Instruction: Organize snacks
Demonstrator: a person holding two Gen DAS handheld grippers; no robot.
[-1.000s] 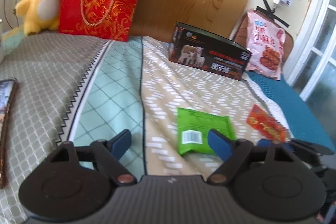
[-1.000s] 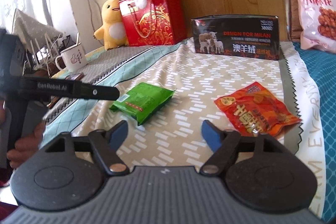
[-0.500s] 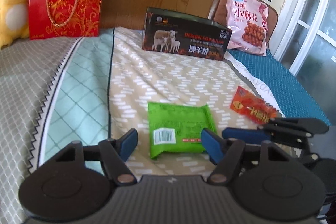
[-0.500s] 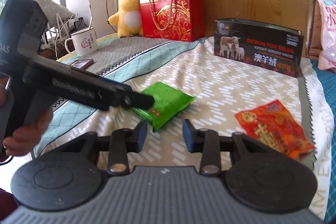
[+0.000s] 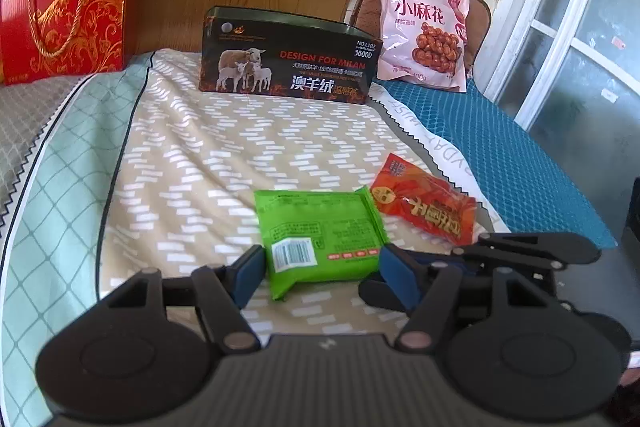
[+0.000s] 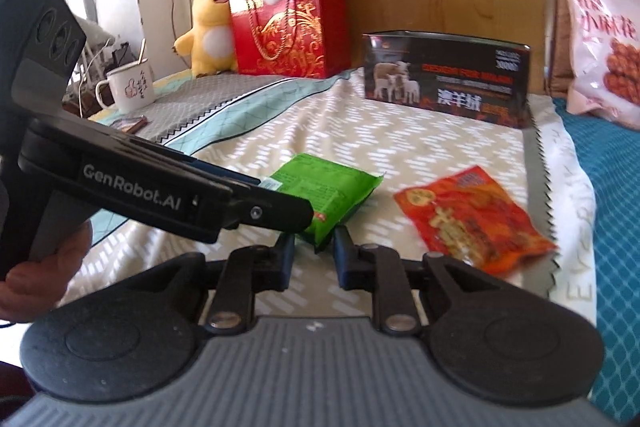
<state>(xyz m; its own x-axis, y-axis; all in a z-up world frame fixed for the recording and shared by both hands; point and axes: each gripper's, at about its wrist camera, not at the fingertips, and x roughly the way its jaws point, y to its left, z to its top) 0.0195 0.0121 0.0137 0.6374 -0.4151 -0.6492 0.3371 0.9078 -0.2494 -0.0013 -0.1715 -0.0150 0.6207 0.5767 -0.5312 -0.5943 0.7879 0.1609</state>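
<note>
A green snack packet (image 5: 320, 233) lies flat on the beige patterned bedspread, barcode toward me. My left gripper (image 5: 320, 277) is open, its fingers on either side of the packet's near end. A red-orange snack packet (image 5: 428, 205) lies just right of it. In the right wrist view the green packet (image 6: 332, 187) sits ahead of my right gripper (image 6: 314, 255), whose jaws stand narrowed, a small gap left, at the packet's near corner. The red packet (image 6: 476, 219) lies to the right. The left gripper (image 6: 168, 195) crosses the view from the left.
A black tin box with sheep (image 5: 290, 67) stands open at the back. A pink snack bag (image 5: 426, 31) leans at the back right. A red gift bag (image 5: 64, 7), a yellow plush (image 6: 208, 27), a mug (image 6: 130, 85) and a phone (image 6: 128, 124) are at the left.
My left gripper has moved forward and right until its fingers flank the green packet. My right gripper has narrowed its jaws and come up to the packet's corner.
</note>
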